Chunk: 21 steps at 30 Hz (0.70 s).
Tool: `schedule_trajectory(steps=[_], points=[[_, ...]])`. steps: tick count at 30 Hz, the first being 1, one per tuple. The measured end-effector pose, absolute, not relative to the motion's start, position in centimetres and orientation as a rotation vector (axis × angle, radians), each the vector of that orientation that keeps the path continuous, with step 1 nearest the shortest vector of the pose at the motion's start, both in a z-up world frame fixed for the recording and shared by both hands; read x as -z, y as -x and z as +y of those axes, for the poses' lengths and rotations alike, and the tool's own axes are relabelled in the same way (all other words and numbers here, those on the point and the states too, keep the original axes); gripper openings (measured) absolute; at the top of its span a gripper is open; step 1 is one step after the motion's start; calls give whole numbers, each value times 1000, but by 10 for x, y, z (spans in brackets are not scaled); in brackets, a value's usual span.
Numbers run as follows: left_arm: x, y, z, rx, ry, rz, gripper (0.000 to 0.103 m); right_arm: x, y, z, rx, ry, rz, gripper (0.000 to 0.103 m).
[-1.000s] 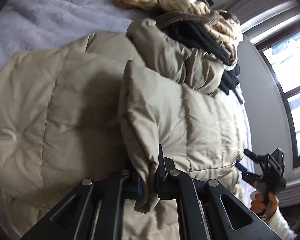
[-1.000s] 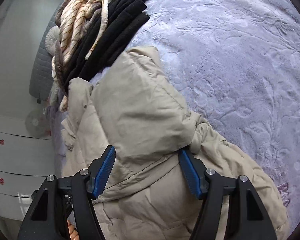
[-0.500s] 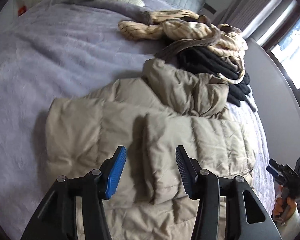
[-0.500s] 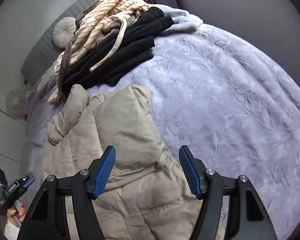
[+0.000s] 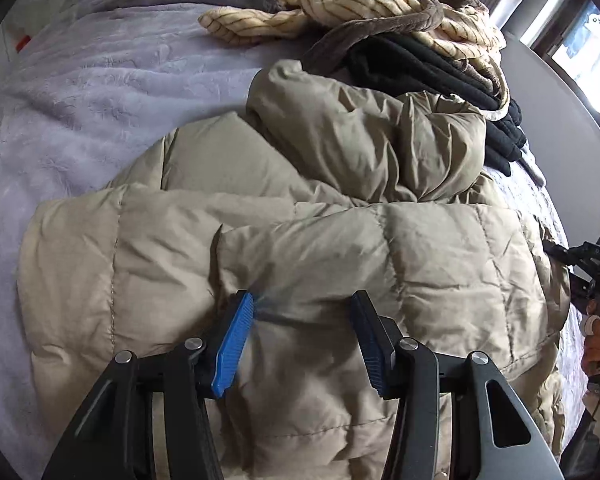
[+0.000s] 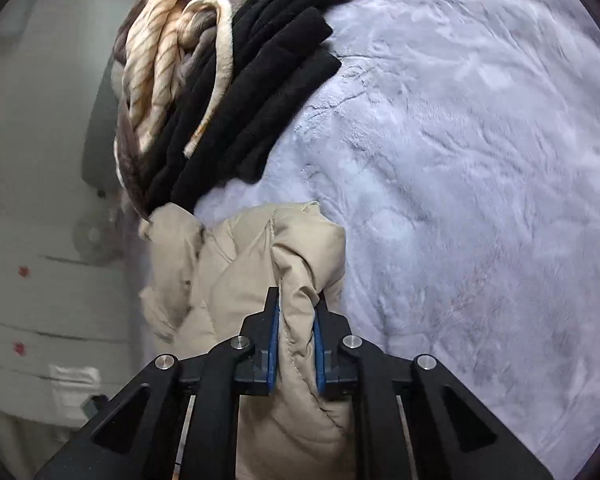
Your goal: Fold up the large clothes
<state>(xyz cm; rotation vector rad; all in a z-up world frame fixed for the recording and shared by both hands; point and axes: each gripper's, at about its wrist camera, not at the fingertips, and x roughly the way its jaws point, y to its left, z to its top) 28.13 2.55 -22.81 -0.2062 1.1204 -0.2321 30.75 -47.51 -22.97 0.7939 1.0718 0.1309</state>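
On the lilac bedspread (image 5: 80,92) lies the beige puffer jacket (image 5: 300,248), a pile of black and striped clothes (image 5: 412,40) at its one o'clock. Left gripper (image 5: 302,320) hangs over it, jaws parted, gripping nothing. Right gripper (image 6: 296,344) has just been closing (pads now pinching a jacket fold).

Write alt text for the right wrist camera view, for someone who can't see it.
The right gripper pinches a bunched fold of a beige puffer jacket over a lilac bedspread. Behind lie folded black clothes and a cream striped blanket.
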Motion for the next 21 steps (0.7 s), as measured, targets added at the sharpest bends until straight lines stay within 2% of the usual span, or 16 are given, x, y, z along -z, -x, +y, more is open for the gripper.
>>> schedule_trajectory(steps=[3, 7, 12, 16, 21], points=[[238, -284, 23, 243, 207, 1128, 52, 244, -318, -472, -42, -637, 1116, 14], [244, -286, 16, 246, 195, 1129, 52, 257, -319, -470, 7, -608, 1113, 15], [235, -284, 18, 219, 187, 1134, 52, 213, -290, -460, 71, -520, 1058, 15], [202, -266, 31, 207, 205, 1066, 52, 181, -249, -454, 39, -491, 1022, 15], [207, -237, 34, 188, 128, 1093, 52, 191, -223, -431, -13, -386, 1080, 15]])
